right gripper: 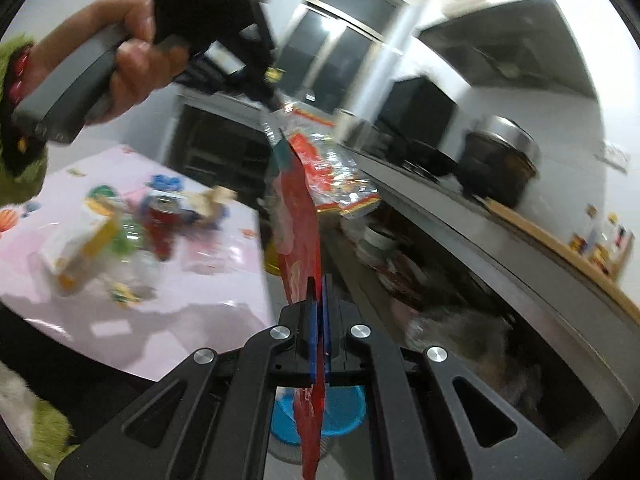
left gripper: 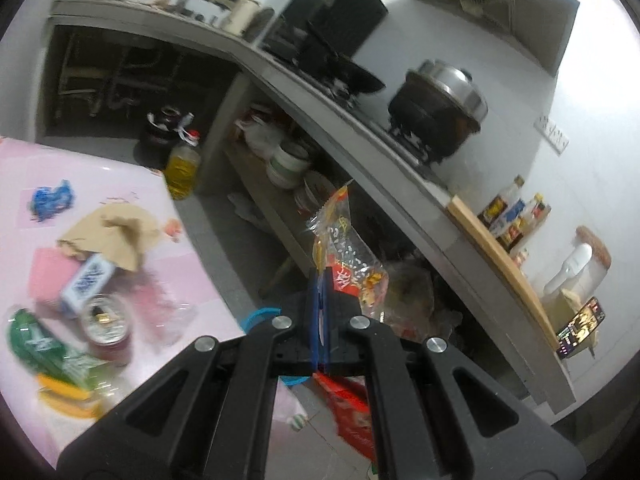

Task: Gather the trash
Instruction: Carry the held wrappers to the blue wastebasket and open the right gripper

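Right wrist view: my right gripper (right gripper: 319,280) pinches the red wrapper (right gripper: 298,216); release only directly above the blue bin (right gripper: 340,412).

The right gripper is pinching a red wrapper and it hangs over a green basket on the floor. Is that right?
Almost. The right gripper is shut on the red wrapper, but the basket below it on the floor is blue, not green. The right wrist view shows its blue rim just under the hanging wrapper.
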`<state>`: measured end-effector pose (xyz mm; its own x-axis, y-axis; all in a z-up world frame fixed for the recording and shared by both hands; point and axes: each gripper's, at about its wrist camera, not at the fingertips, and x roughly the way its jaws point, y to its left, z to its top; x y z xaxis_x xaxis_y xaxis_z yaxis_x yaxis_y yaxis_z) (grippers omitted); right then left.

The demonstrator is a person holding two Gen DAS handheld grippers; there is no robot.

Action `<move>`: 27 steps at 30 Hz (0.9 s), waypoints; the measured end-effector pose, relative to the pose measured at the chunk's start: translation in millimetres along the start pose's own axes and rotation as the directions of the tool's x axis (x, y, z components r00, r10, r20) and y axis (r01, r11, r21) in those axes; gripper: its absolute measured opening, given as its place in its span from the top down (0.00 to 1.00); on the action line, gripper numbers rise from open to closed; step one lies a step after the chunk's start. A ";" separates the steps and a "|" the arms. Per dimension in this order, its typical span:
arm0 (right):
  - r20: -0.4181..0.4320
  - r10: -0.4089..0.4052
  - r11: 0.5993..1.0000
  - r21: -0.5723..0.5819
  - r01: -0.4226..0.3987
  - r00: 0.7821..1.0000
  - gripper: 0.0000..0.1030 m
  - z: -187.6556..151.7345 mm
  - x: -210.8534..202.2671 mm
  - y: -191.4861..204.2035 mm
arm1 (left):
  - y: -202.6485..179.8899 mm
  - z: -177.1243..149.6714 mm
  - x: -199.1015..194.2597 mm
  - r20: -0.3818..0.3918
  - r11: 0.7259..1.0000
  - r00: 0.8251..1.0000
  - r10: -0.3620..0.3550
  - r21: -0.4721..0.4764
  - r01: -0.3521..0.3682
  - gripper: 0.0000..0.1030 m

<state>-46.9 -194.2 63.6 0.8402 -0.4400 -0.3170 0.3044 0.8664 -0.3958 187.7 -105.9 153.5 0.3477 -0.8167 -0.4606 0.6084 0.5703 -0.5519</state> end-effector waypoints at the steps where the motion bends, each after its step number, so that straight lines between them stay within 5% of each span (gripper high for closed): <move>1: -0.013 -0.018 1.000 0.013 0.018 1.000 0.98 -2.7 4.2 -7.8 | -4.8 -0.1 16.2 -0.018 1.000 1.000 -0.003 0.001 0.003 1.00; 7: -0.136 -0.096 0.989 0.101 0.110 0.986 0.98 -34.7 46.0 -61.9 | -23.9 -12.1 109.9 -0.143 1.000 0.990 0.013 0.015 -0.011 1.00; 16: -0.355 -0.026 0.952 0.277 0.132 0.934 0.98 -108.0 143.0 -120.6 | -31.2 -47.4 243.6 -0.314 0.992 0.942 0.118 0.078 -0.099 1.00; 21: -0.433 0.038 0.929 0.348 0.128 0.901 0.98 -141.9 202.0 -137.6 | -19.8 -64.3 313.4 -0.405 0.978 0.891 0.205 0.117 -0.171 1.00; 27: -0.480 0.201 0.842 0.530 0.100 0.854 0.98 -183.4 271.8 -152.9 | -6.6 -69.3 381.9 -0.476 0.950 0.822 0.313 0.175 -0.261 1.00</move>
<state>52.6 -489.6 -120.2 0.5632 -0.3149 -0.7639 0.5779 0.8110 0.0917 267.0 -415.4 -66.9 0.1362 -0.4504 -0.8824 0.6117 0.7389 -0.2827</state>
